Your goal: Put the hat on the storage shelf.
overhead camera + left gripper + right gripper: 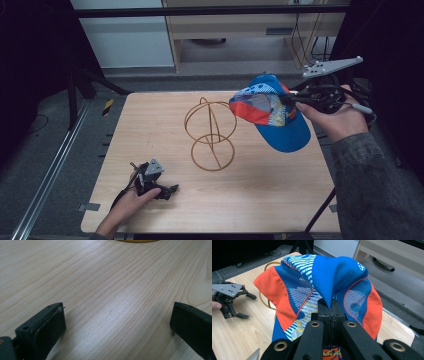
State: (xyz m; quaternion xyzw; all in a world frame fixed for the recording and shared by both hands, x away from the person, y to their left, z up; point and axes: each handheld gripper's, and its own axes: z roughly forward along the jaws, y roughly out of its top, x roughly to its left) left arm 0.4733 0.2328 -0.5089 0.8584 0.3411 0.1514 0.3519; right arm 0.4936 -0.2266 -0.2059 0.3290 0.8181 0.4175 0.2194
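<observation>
- One cap (272, 112), blue with orange and mesh panels, raised over the worktop's (260, 200) far right corner.
- One wire stand (210, 135), golden, made of rings, on the worktop's middle.
- Two tools: the left tool (172, 189) near the worktop's near left corner, the right tool (292, 100) at the cap.
- One worktop, of pale wood.

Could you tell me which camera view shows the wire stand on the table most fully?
The high view: the whole wire stand shows there, its two rings upright on the table, beside the cap held up by the right tongs. The right gripper view shows a wire arc behind the cap; the left gripper view shows a yellow sliver at the top edge.
</observation>
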